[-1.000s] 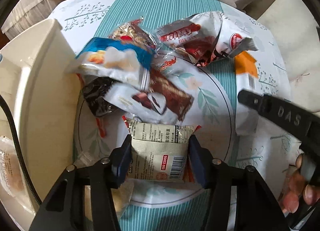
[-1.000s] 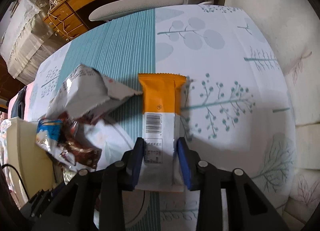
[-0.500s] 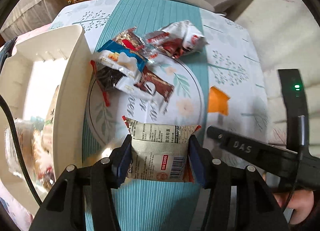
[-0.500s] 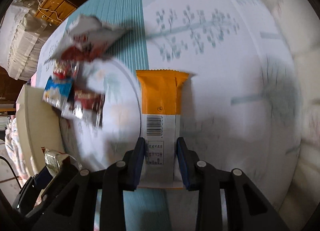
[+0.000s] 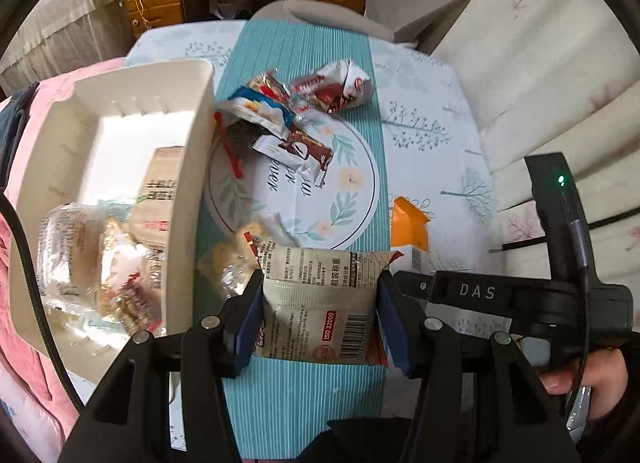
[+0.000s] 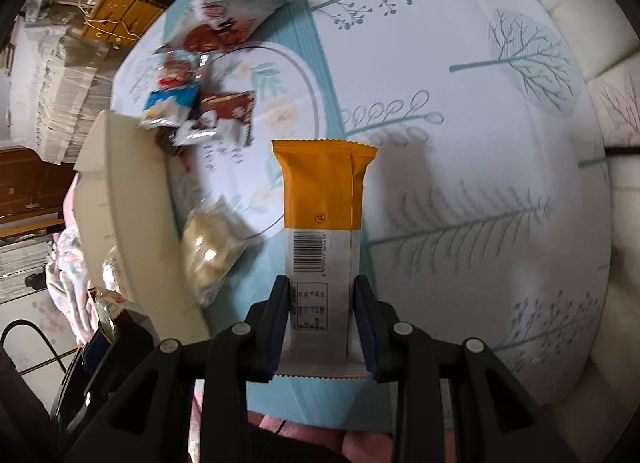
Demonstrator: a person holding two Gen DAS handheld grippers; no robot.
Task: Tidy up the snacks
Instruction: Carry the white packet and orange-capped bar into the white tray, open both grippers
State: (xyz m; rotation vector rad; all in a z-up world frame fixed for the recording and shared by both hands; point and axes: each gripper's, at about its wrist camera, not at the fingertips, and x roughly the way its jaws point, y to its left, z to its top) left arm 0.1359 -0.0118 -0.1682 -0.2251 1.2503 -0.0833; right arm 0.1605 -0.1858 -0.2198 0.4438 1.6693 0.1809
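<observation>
Both tools loaded for one trip: left tool (image 5: pixel 320 315) clamps the beige packet (image 5: pixel 320 303), right tool (image 6: pixel 322 327) clamps the orange bar (image 6: pixel 324 231), both held above the desk (image 6: pixel 460 143), probably bound for the bin (image 5: pixel 188 191) beside the pile (image 5: pixel 280 119).

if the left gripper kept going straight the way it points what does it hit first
Probably the teal striped strip of the tablecloth, just beside the white bin. The left gripper points steeply down, clamped on a beige snack packet, which would touch first. Depth is unclear.
</observation>
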